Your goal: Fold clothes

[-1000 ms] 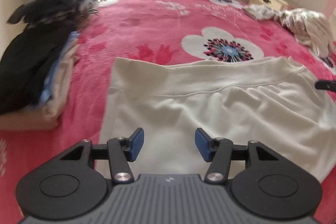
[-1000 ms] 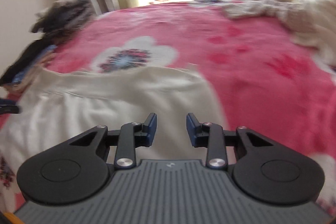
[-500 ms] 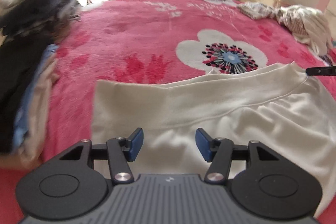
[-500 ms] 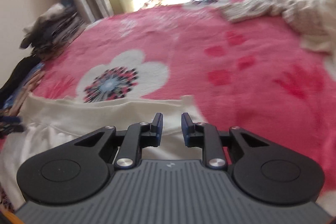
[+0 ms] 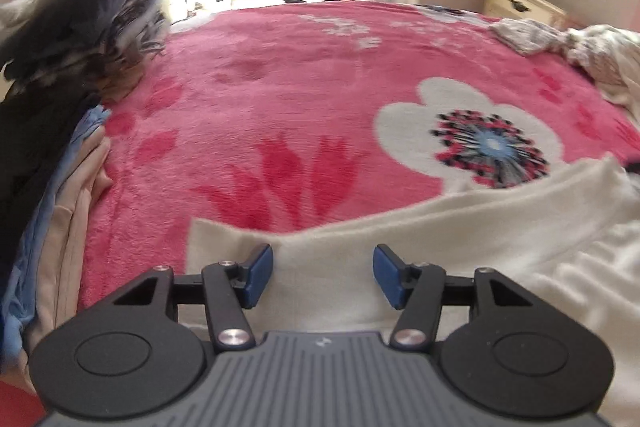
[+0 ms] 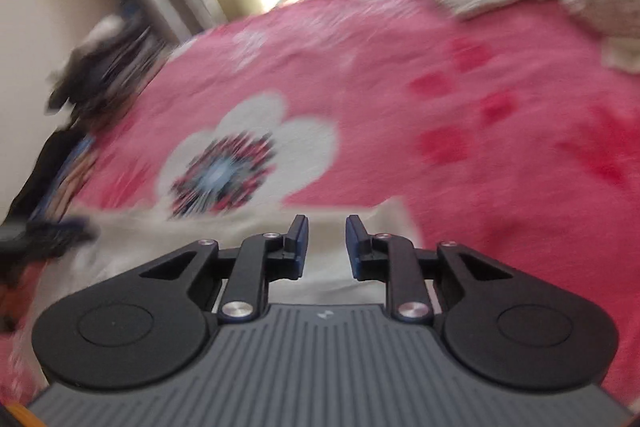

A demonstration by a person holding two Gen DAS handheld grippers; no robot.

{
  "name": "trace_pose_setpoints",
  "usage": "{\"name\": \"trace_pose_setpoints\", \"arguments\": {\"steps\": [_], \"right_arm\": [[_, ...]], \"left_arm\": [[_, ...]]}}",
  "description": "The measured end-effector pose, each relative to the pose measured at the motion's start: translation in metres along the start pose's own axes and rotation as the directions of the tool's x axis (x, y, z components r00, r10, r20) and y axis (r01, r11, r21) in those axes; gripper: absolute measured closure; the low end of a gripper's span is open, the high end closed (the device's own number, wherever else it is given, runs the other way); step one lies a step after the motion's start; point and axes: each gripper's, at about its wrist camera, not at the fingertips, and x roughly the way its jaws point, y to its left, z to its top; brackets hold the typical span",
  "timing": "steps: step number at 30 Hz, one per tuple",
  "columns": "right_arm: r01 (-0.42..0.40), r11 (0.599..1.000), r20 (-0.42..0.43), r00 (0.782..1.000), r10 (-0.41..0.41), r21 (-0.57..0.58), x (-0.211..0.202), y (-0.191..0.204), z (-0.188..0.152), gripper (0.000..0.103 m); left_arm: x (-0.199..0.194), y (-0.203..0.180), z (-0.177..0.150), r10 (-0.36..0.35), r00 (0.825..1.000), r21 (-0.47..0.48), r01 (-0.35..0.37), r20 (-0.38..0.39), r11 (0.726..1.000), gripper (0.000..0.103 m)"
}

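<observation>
Left gripper [image 5: 323,275]: jaws spread over the cream garment [image 5: 460,239] on the pink blanket [image 5: 280,99]. Right gripper [image 6: 327,247]: jaws narrowly apart, gripping nothing.

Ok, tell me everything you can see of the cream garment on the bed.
The cream garment looks like soft knit, plain, with a broad flat band along its far edge and finer gathers below on the right. It lies spread flat on the pink flowered blanket, its far edge just covering the rim of the white flower. The left hand-held gripper stands open over its near-left corner, the right hand-held gripper open near its right corner. Neither visibly grips it.
</observation>
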Motion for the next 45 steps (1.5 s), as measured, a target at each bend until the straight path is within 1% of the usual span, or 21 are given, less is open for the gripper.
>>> {"name": "trace_pose_setpoints", "arguments": {"steps": [1, 2, 4, 6, 8, 13, 16, 19, 22, 24, 25, 26, 27, 30, 33, 34, 36, 38, 39, 42, 45], "right_arm": [[0.018, 1.000, -0.025, 1.000, -0.018, 0.001, 0.007, -0.002, 0.000, 0.082], [0.062, 0.998, -0.028, 0.998, -0.062, 0.012, 0.010, -0.007, -0.001, 0.082], [0.130, 0.989, 0.005, 0.991, -0.130, 0.071, 0.002, -0.020, 0.001, 0.082], [0.131, 0.983, 0.052, 0.989, -0.139, 0.130, -0.017, -0.029, 0.001, 0.082], [0.120, 0.986, 0.077, 0.989, -0.129, 0.114, -0.034, -0.023, 0.001, 0.080], [0.019, 0.997, 0.088, 0.996, -0.025, 0.068, -0.051, 0.007, -0.003, 0.078], [-0.037, 0.998, 0.072, 0.997, 0.034, 0.044, -0.055, 0.030, -0.007, 0.077], [-0.087, 0.996, 0.036, 0.996, 0.088, -0.019, -0.063, 0.060, -0.008, 0.077], [-0.169, 0.976, -0.046, 0.985, 0.165, -0.134, -0.068, 0.104, -0.009, 0.077], [-0.249, 0.932, -0.142, 0.966, 0.218, -0.263, -0.066, 0.145, -0.010, 0.074], [-0.285, 0.901, -0.180, 0.955, 0.236, -0.326, -0.065, 0.166, -0.013, 0.069], [-0.324, 0.868, -0.218, 0.942, 0.257, -0.376, -0.061, 0.187, -0.018, 0.059], [-0.368, 0.830, -0.261, 0.924, 0.278, -0.418, -0.056, 0.208, -0.026, 0.055], [-0.491, 0.698, -0.375, 0.867, 0.329, -0.522, -0.038, 0.270, -0.055, 0.054], [-0.559, 0.557, -0.431, 0.829, 0.356, -0.615, -0.020, 0.323, -0.095, 0.054], [-0.568, 0.522, -0.436, 0.823, 0.363, -0.637, -0.014, 0.338, -0.108, 0.052], [-0.558, 0.488, -0.415, 0.828, 0.376, -0.671, -0.002, 0.360, -0.130, 0.050], [-0.528, 0.486, -0.383, 0.846, 0.372, -0.696, 0.008, 0.375, -0.152, 0.049], [-0.513, 0.500, -0.365, 0.855, 0.368, -0.698, 0.013, 0.380, -0.159, 0.049], [-0.461, 0.571, -0.304, 0.885, 0.353, -0.679, 0.024, 0.386, -0.175, 0.047], [-0.382, 0.683, -0.218, 0.923, 0.317, -0.623, 0.030, 0.384, -0.181, 0.045]], "left_arm": [[0.002, 0.004, 0.002, 0.008, 1.000, -0.026, -0.008, 0.003, 1.000, 0.048], [0.001, 0.009, 0.005, 0.016, 1.000, -0.052, -0.015, 0.008, 0.999, 0.048], [-0.004, 0.018, 0.008, 0.041, 0.999, -0.098, -0.039, 0.023, 0.994, 0.048], [-0.014, 0.029, 0.010, 0.059, 0.998, -0.132, -0.054, 0.038, 0.990, 0.048], [-0.026, 0.041, 0.011, 0.079, 0.996, -0.167, -0.070, 0.051, 0.983, 0.047], [-0.060, 0.072, 0.010, 0.112, 0.993, -0.264, -0.095, 0.049, 0.960, 0.047], [-0.086, 0.085, 0.006, 0.140, 0.990, -0.250, -0.126, 0.037, 0.960, 0.047], [-0.113, 0.098, 0.002, 0.161, 0.987, -0.231, -0.153, 0.017, 0.961, 0.047], [-0.130, 0.111, -0.004, 0.161, 0.987, -0.222, -0.163, -0.031, 0.961, 0.045], [-0.133, 0.118, -0.009, 0.132, 0.989, -0.238, -0.143, -0.060, 0.961, 0.045], [-0.133, 0.121, -0.012, 0.115, 0.991, -0.248, -0.129, -0.070, 0.960, 0.045], [-0.132, 0.123, -0.014, 0.097, 0.992, -0.255, -0.114, -0.079, 0.960, 0.045], [-0.129, 0.125, -0.017, 0.077, 0.993, -0.260, -0.098, -0.088, 0.961, 0.045], [-0.119, 0.128, -0.027, 0.039, 0.992, -0.258, -0.069, -0.120, 0.964, 0.045], [-0.110, 0.132, -0.037, 0.007, 0.988, -0.257, -0.046, -0.151, 0.965, 0.045], [-0.107, 0.133, -0.040, -0.005, 0.987, -0.256, -0.037, -0.162, 0.966, 0.045], [-0.102, 0.135, -0.045, -0.020, 0.982, -0.242, -0.026, -0.186, 0.970, 0.045], [-0.097, 0.136, -0.048, -0.035, 0.976, -0.224, -0.014, -0.213, 0.974, 0.045], [-0.094, 0.137, -0.049, -0.046, 0.974, -0.219, -0.004, -0.224, 0.976, 0.045], [-0.086, 0.137, -0.049, -0.069, 0.970, -0.210, 0.019, -0.234, 0.977, 0.045], [-0.074, 0.134, -0.047, -0.090, 0.968, -0.220, 0.037, -0.235, 0.975, 0.045]]}}
